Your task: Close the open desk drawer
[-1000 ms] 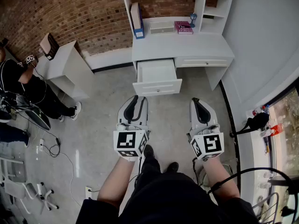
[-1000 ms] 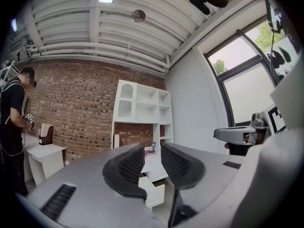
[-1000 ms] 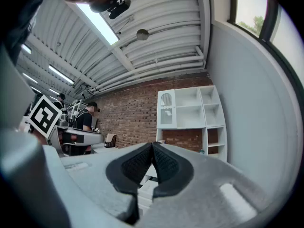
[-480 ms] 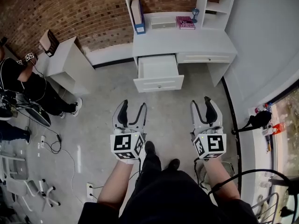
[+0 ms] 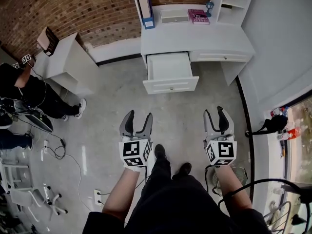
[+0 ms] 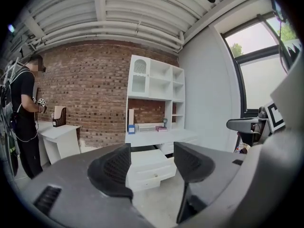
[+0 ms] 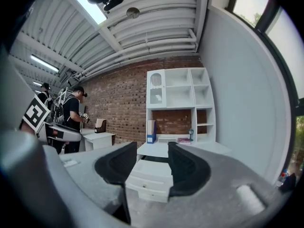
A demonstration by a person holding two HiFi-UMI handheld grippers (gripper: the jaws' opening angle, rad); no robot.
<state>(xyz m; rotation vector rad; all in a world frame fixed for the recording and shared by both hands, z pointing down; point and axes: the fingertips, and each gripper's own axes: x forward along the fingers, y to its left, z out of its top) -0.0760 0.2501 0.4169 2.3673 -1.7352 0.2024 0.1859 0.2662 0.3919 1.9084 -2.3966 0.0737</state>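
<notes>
Two grippers hang low over the grey floor, well short of the furniture. The left gripper and the right gripper both stand wide, with nothing between their jaws. Beyond them the drawer sticks out, open, from under the white worktop. At the back of the worktop are a blue file holder and a pink book.
</notes>
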